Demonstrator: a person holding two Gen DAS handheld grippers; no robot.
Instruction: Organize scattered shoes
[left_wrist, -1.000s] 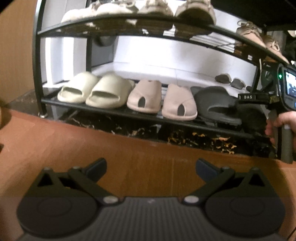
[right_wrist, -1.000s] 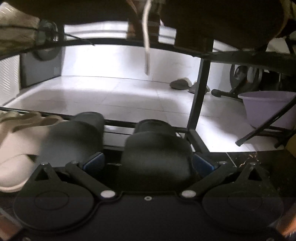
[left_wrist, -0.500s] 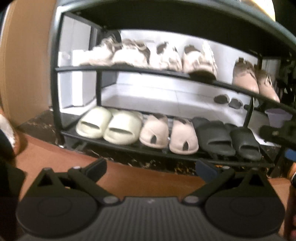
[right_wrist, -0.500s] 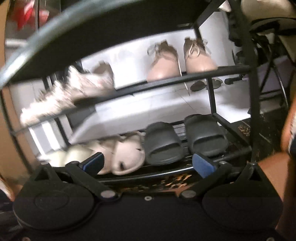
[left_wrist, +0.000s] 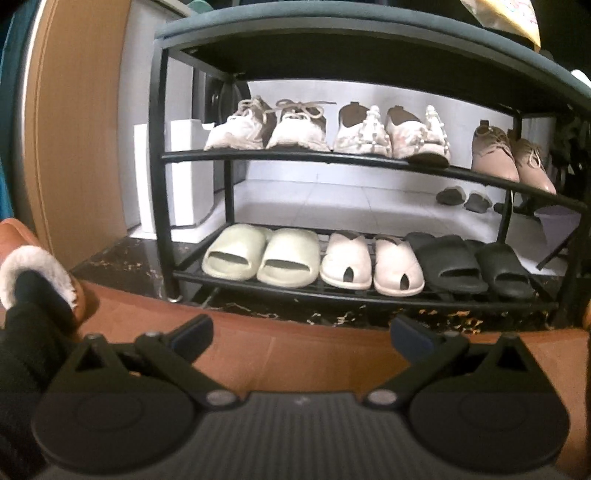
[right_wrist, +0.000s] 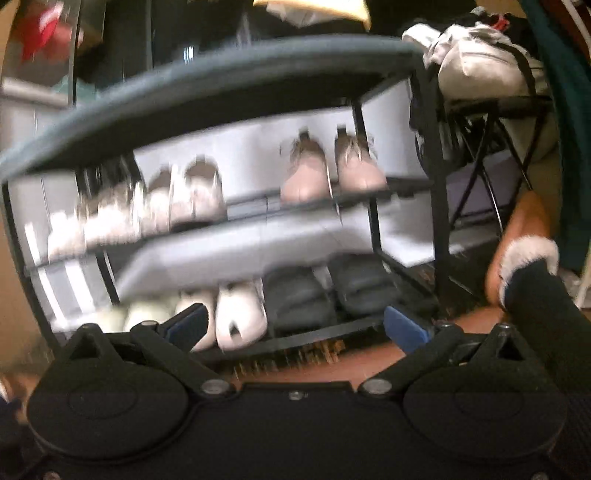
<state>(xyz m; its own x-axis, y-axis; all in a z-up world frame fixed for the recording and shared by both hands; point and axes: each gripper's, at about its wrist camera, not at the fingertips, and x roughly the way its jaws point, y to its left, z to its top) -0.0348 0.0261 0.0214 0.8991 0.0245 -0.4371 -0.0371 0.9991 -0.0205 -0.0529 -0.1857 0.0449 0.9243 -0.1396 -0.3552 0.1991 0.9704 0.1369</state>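
A black shoe rack (left_wrist: 162, 192) stands ahead. Its lower shelf holds cream slides (left_wrist: 262, 256), pink slippers (left_wrist: 369, 264) and black slides (left_wrist: 472, 264) in a row. On the upper shelf sit white sneakers (left_wrist: 266, 127), beaded flats (left_wrist: 391, 133) and tan lace-up shoes (left_wrist: 513, 160). My left gripper (left_wrist: 301, 332) is open over the brown floor, well back from the rack, holding nothing. My right gripper (right_wrist: 295, 323) is open and empty too, facing the blurred rack (right_wrist: 369, 206) with the black slides (right_wrist: 328, 291) low down.
A person's foot in a brown fleece-lined slipper (left_wrist: 33, 266) is at the left, and the other one (right_wrist: 524, 251) shows at the right. A folding stand with a grey bag (right_wrist: 487, 62) is right of the rack. A wooden panel (left_wrist: 77, 129) is left of it.
Both grippers pulled back from the rack. My right gripper let go of the black slide, which now rests on the lower shelf beside its pair.
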